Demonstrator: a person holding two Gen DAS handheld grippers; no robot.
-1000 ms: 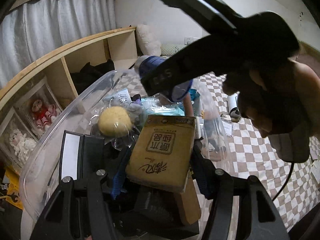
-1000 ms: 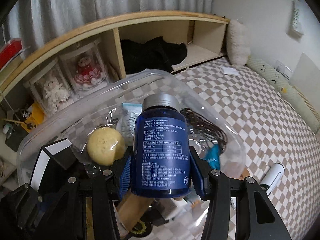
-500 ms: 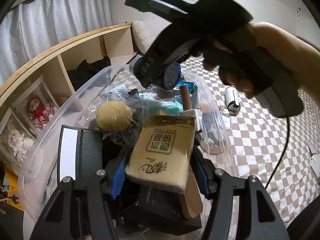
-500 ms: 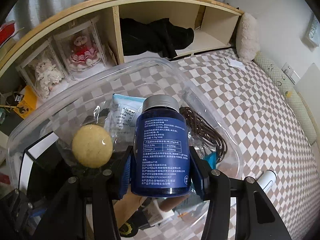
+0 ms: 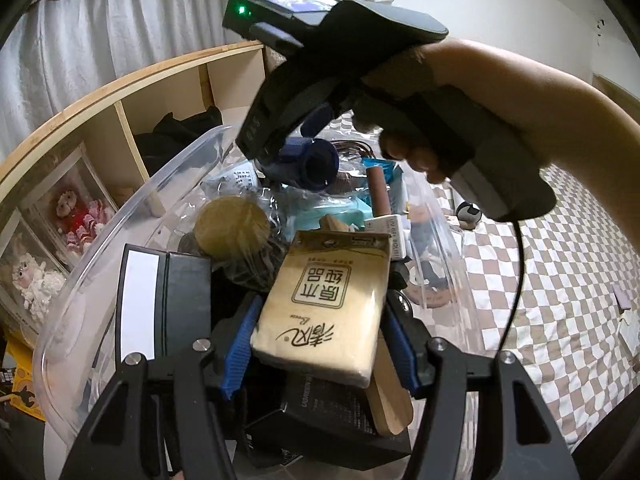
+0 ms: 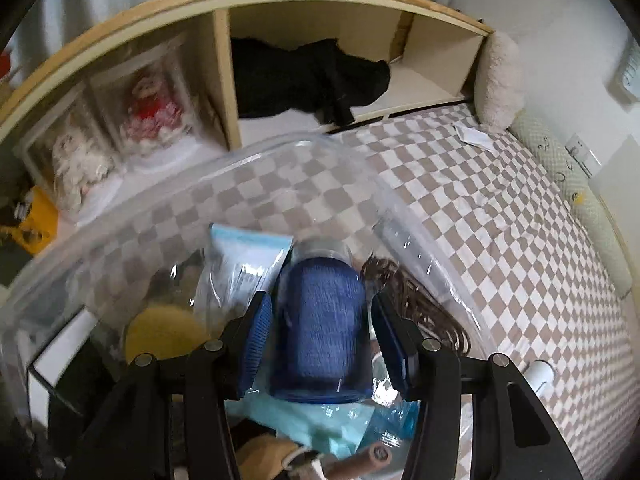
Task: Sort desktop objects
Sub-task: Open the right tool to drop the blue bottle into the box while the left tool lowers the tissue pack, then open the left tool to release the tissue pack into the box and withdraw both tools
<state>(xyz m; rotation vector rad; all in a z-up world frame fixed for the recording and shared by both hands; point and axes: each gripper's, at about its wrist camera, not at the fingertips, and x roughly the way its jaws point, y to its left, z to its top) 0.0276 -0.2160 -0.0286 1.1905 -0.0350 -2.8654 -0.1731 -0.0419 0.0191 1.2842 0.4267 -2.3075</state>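
Note:
My left gripper (image 5: 320, 320) is shut on a beige tissue pack (image 5: 332, 292) and holds it over a clear plastic bin (image 5: 120, 224) full of items. In the right wrist view a blue pill bottle (image 6: 320, 320) with a silver cap lies tilted inside the bin (image 6: 280, 152). My right gripper (image 6: 322, 320) straddles the bottle, open, with a small gap at each pad. The left wrist view shows that bottle (image 5: 308, 160) under the right gripper's body, which a hand (image 5: 480, 120) holds above the bin's far end.
The bin holds a yellow ball in a bag (image 5: 232, 228), a black-and-white box (image 5: 160, 304), a brown cord coil (image 6: 412, 304) and teal packets (image 6: 304, 428). It rests on a checked cover (image 6: 500, 220). Behind stands a wooden shelf (image 6: 360, 0) with cased dolls (image 6: 152, 108).
The right gripper went down into the bin with the blue bottle, and its fingers have spread off the bottle. The left gripper keeps the tissue pack and has edged closer over the bin.

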